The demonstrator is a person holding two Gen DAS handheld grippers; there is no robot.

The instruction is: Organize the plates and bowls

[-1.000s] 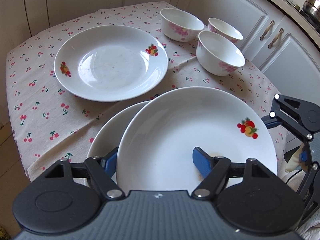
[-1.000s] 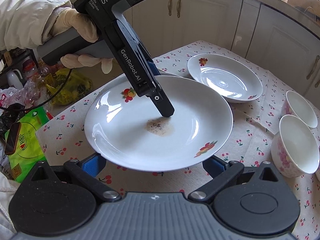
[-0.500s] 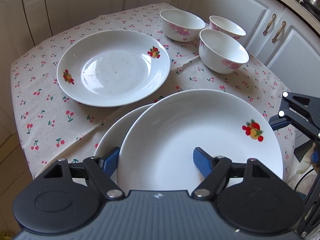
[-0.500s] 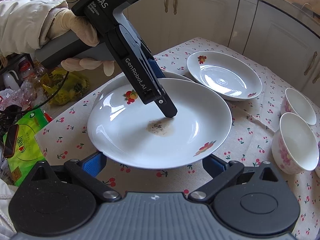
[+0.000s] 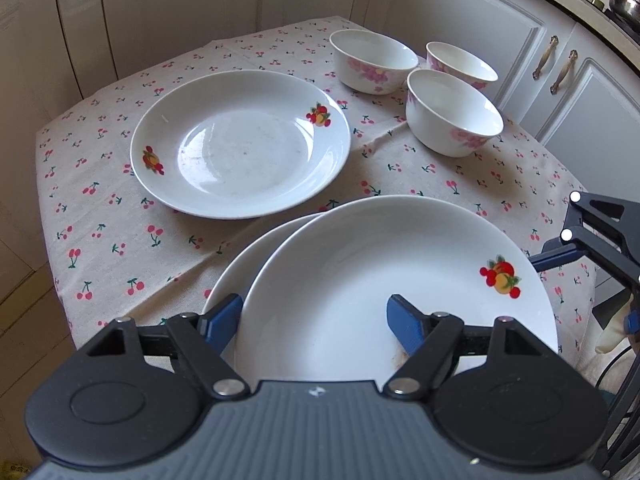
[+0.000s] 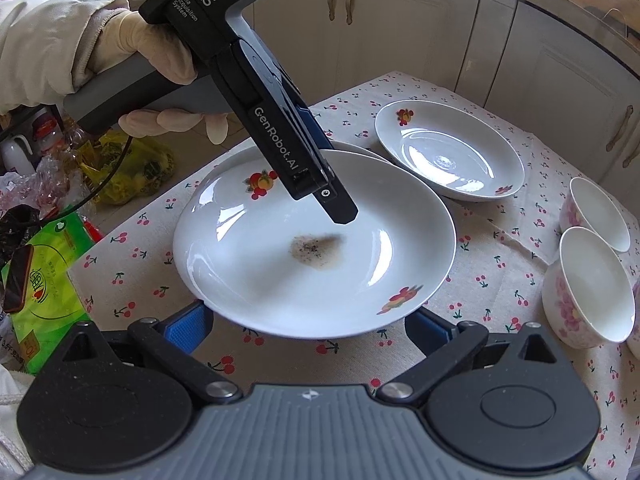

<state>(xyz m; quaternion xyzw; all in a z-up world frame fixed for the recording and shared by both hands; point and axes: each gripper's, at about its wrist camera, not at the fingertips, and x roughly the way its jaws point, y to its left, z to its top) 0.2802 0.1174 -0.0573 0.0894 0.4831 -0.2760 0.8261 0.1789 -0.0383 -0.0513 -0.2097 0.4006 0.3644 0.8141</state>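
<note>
White china was spread over a cherry-printed cloth (image 5: 100, 200) on the worktop. A top plate (image 5: 380, 272) with a fruit motif and a brown stain (image 6: 316, 248) in its well was seen lying askew over a lower plate (image 5: 240, 264) at the near edge. The left tool (image 5: 314, 312), carried by a gloved hand (image 6: 148, 52), was set astride this top plate's rim, one finger inside the well and the other outside the rim; whether its pads pressed on the china could not be told. The right tool (image 6: 308, 320) was held wide open just in front of the same plate, its fingers apart from it. A third plate (image 5: 240, 148) lay alone farther back. Three flowered bowls (image 5: 452, 116) were grouped upright near the far corner.
</note>
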